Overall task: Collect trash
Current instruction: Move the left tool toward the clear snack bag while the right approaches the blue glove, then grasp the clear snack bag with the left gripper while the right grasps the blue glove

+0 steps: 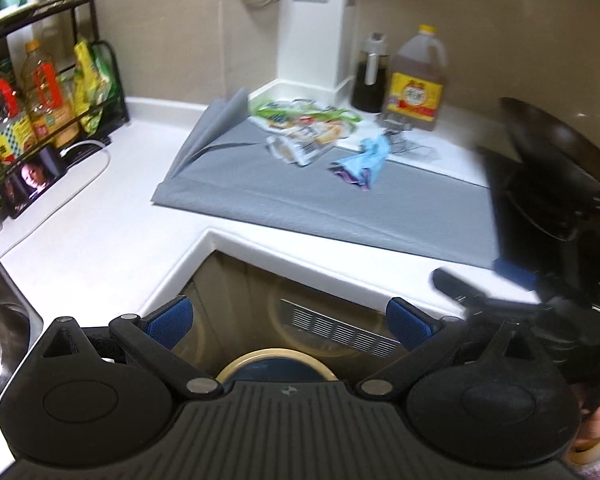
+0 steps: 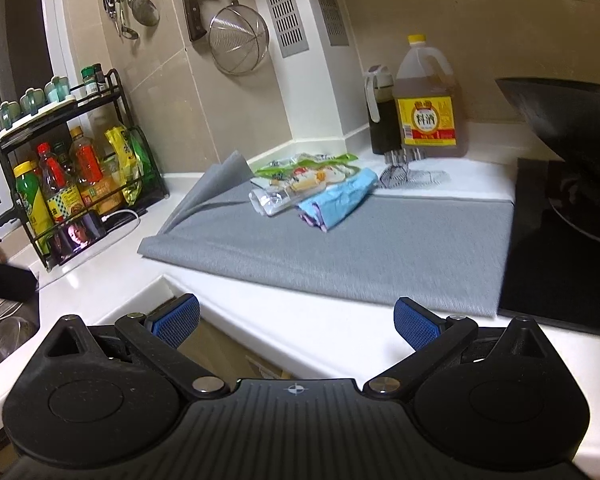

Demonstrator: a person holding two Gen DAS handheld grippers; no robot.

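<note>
Crumpled food wrappers (image 1: 304,126) (image 2: 300,182) lie at the back of a grey mat (image 1: 300,196) (image 2: 360,248) on the white counter. Beside them sits a scrunched light-blue and purple wrapper (image 1: 364,160) (image 2: 336,202). My left gripper (image 1: 288,320) is open and empty, held in front of the counter edge above a round bin (image 1: 276,364) with a tan rim. My right gripper (image 2: 296,320) is open and empty too, hovering at the counter's front edge, well short of the wrappers. It shows blurred at the right of the left wrist view.
A black rack (image 2: 80,168) of bottles stands at the left, with a phone (image 2: 78,236) leaning on it. A dark bottle (image 2: 382,120) and a large jug (image 2: 428,112) stand at the back. A wok (image 2: 572,120) sits on the black hob at right. A sink (image 1: 4,312) lies left.
</note>
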